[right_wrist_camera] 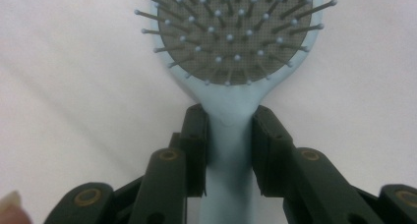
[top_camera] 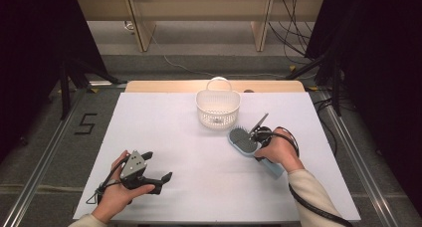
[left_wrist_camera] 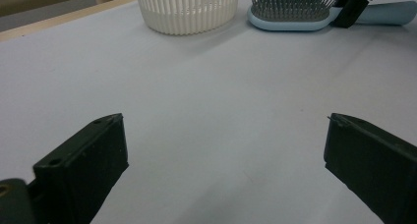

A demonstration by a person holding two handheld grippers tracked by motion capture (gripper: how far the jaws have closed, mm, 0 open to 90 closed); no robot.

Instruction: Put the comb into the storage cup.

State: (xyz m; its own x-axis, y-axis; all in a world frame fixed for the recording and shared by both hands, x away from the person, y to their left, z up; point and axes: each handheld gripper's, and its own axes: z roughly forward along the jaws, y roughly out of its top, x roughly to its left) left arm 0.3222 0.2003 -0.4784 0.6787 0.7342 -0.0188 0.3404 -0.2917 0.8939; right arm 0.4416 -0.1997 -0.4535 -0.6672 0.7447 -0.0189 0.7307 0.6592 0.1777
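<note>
Left gripper (left_wrist_camera: 223,155), nearest the camera, idles with jaws wide apart over bare white table (top_camera: 164,137), while right gripper (right_wrist_camera: 230,135) is clamped on the neck of the pale-blue bristle-up plastic hairbrush (right_wrist_camera: 231,42), lying just beside the white slotted plastic basket (top_camera: 217,107), probably its destination.

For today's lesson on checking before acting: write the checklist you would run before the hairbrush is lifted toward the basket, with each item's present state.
1. Right gripper closed on the hairbrush handle: ok, pads on both sides.
2. Grip near the head: ok.
3. Brush flat on the table, bristles up: ok.
4. Basket upright, top open: ok.
5. Basket has room: cannot tell, something small lies inside.
6. Left gripper open, away from the path: ok.
</note>
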